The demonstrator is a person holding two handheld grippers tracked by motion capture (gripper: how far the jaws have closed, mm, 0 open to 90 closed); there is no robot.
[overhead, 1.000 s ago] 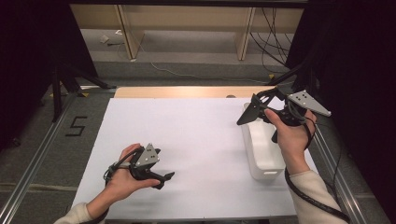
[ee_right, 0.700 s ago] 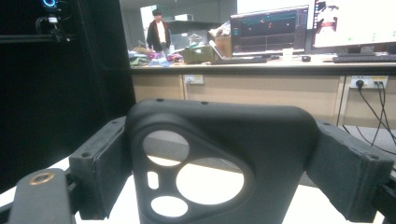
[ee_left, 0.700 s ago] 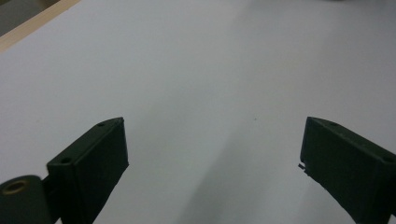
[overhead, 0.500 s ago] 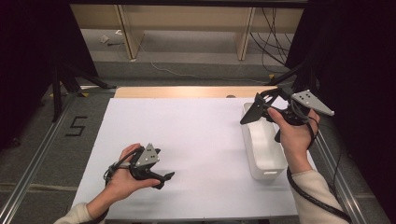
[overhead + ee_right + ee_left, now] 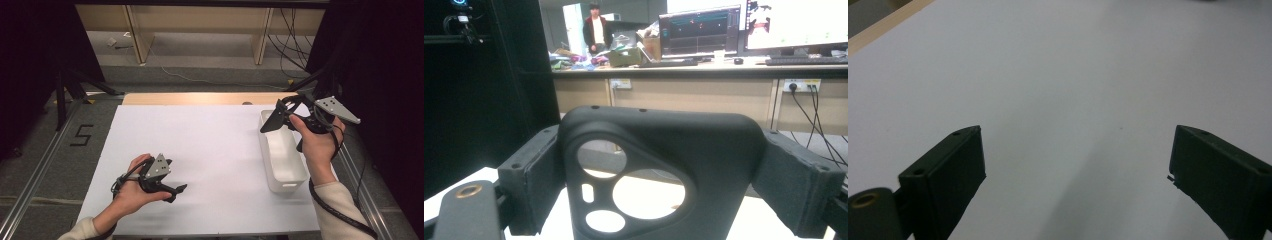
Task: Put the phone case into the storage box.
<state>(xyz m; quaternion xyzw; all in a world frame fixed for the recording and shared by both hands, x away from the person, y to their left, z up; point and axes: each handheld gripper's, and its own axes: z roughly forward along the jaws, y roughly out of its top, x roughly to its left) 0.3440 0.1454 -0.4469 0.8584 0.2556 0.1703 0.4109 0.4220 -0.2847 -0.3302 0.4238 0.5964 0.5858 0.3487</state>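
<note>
The phone case (image 5: 659,170), black with camera cut-outs, sits clamped across its width between the jaws of the right tool (image 5: 280,115), held in the air above the far end of the white bin (image 5: 282,162). It looks light, thin and somewhat flexible, with a matte, grippy surface; I judge the side edges the best place to hold it, since squeezing near the cut-outs could bend it. A gentle grip should do. The bin stands on the right of the white worktop (image 5: 210,145). The left tool (image 5: 167,187) rests low on the near left of the worktop, jaws wide apart with nothing between them.
</note>
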